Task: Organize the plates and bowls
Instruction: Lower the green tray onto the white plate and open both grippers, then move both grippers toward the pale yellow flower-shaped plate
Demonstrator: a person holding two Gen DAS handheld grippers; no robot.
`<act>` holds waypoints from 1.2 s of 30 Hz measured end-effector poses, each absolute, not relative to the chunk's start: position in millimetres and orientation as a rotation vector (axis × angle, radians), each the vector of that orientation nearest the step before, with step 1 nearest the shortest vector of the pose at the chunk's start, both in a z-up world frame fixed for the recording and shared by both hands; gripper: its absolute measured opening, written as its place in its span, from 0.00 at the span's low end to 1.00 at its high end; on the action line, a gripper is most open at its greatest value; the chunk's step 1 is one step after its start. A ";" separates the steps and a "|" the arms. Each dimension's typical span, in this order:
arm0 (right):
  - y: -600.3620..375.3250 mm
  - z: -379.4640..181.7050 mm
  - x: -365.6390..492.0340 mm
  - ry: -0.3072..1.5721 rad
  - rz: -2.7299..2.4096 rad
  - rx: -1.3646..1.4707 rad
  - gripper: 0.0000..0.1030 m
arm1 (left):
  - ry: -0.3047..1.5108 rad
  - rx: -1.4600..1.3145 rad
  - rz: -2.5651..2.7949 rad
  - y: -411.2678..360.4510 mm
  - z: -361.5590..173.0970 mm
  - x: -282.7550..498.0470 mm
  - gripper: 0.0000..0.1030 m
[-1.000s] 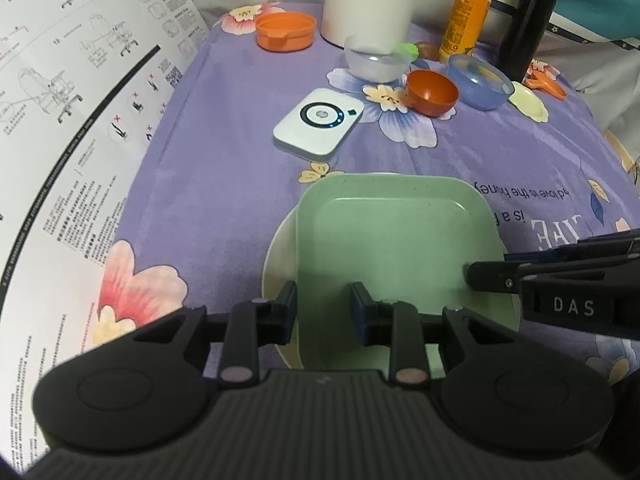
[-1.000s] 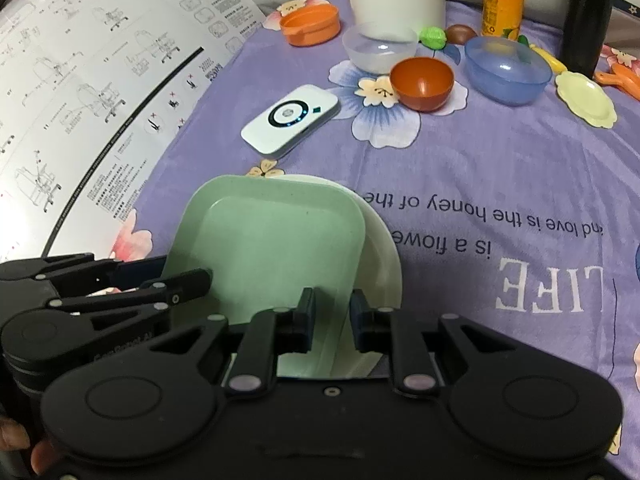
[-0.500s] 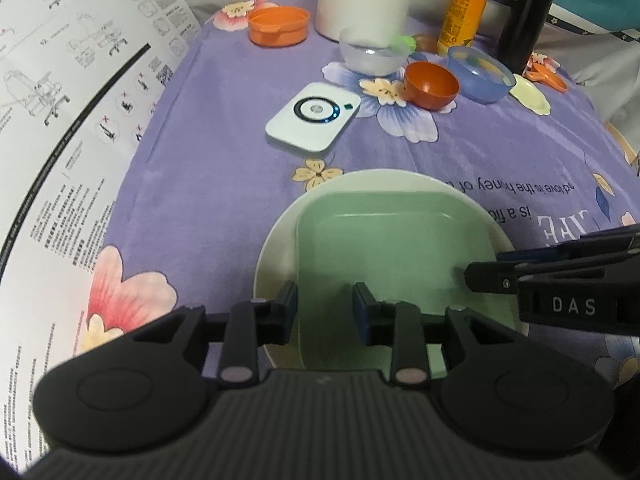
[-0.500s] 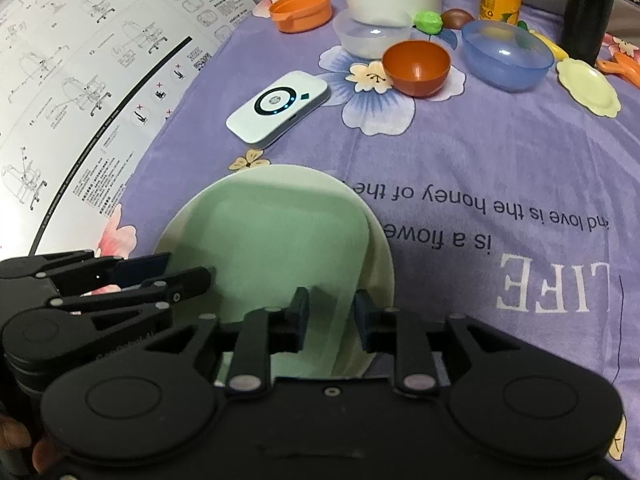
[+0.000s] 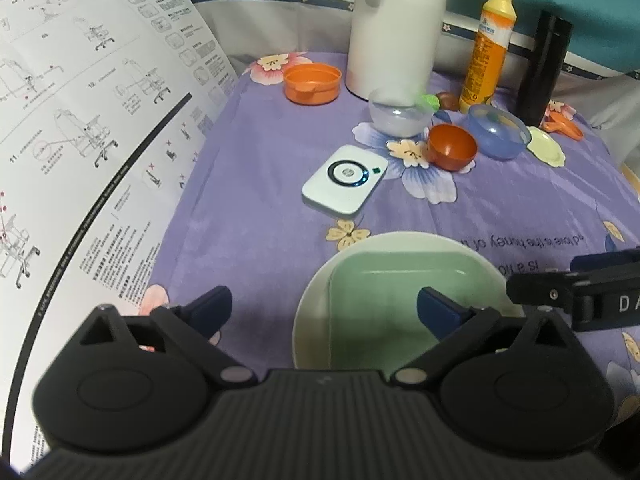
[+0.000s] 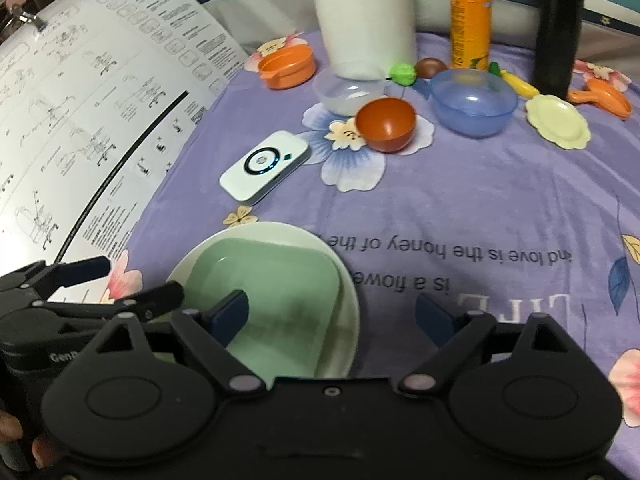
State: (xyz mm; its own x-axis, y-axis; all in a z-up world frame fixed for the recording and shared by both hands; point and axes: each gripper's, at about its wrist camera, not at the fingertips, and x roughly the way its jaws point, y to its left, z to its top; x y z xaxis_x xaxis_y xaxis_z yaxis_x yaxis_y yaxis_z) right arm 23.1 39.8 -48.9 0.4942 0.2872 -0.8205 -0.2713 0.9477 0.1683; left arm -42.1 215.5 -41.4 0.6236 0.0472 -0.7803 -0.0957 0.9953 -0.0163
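A green square plate (image 5: 404, 300) lies on a round cream plate (image 5: 312, 312) on the purple cloth, near the front; both show in the right wrist view too, the green plate (image 6: 276, 292) on the cream plate (image 6: 348, 300). My left gripper (image 5: 324, 310) is open and empty, its jaws spread over the plates' left edge. My right gripper (image 6: 340, 316) is open and empty over the plates' right edge. Farther back stand an orange bowl (image 5: 452, 152), a blue bowl (image 5: 498, 136), a clear bowl (image 5: 398, 118), an orange dish (image 5: 312, 82) and a small cream plate (image 5: 546, 150).
A white device (image 5: 344, 178) lies between the plates and the bowls. A white jug (image 5: 394, 24), an orange bottle (image 5: 486, 46) and a black flask (image 5: 542, 68) stand at the back. A large instruction sheet (image 5: 80, 140) rises along the left side.
Both grippers were shut on the green plate's edges; both have opened and drawn back. The green plate now rests centred on the cream plate.
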 end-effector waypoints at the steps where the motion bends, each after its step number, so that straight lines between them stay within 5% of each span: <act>1: 36.7 -47.8 22.8 0.996 0.334 0.024 0.92 | 0.892 -0.057 0.080 214.2 -40.5 -41.7 0.99; 36: -109.8 -40.3 56.2 0.916 0.086 0.186 0.98 | 0.915 0.007 -0.057 65.7 -30.3 49.7 1.00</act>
State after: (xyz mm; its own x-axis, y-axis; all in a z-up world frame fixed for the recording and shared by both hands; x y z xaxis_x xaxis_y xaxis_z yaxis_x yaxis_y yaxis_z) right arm 56.2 -109.8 -40.3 0.6067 0.1532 -0.7800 0.0052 0.9805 0.1966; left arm 49.7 65.7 -30.3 0.6081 -0.0464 -0.7925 0.0526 0.9984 -0.0181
